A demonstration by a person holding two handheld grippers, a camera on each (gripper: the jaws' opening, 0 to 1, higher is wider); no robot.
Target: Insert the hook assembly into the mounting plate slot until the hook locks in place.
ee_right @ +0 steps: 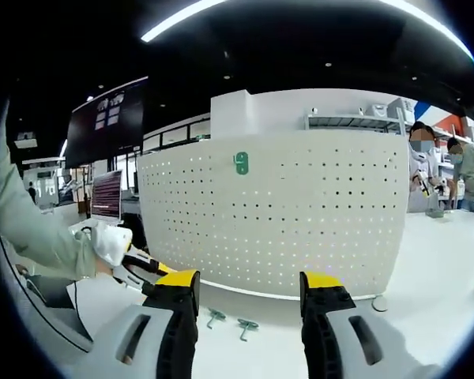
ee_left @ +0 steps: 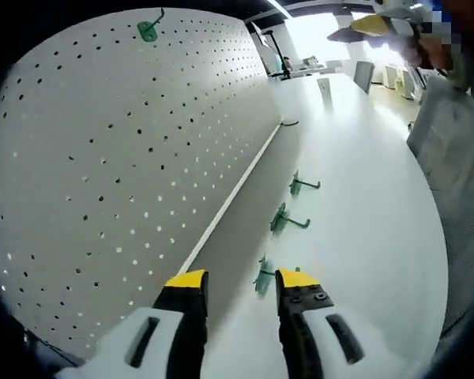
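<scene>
Left gripper (ee_left: 241, 286): seen bottom centre of the left gripper view, yellow-tipped jaws spread with nothing pinched between them, held low over the white table (ee_left: 363, 197).
Nearest hook (ee_left: 263, 276): a green hook assembly lying on the table just above the right jaw tip, near the foot of the board. Looks like the obvious one to be picked, tbh.
Other loose hooks: a second green hook (ee_left: 283, 219) and a third green hook (ee_left: 300, 185) are lined up further up the frame, each with its wire arm pointing right.
Right gripper (ee_right: 249, 284): bottom centre of the right gripper view, jaws also spread wide and empty; two loose hooks (ee_right: 245, 324) are visible in the gap between them on the table.
Pegboard (ee_left: 126, 158): the white perforated mounting plate fills the left of the left gripper view and stands upright in the middle of the right gripper view.
Mounted hook (ee_left: 148, 28): one green hook is already seated upper left on the board, so it can be used as the reference for orientation.
Step in hand (a guess): the nearest hook is to be grasped.
How it's best done: the green base should be pinched squarely so the pegs stay exposed, then lined up with the holes and pushed until locked. Hooks and board should be kept in frame.
</scene>
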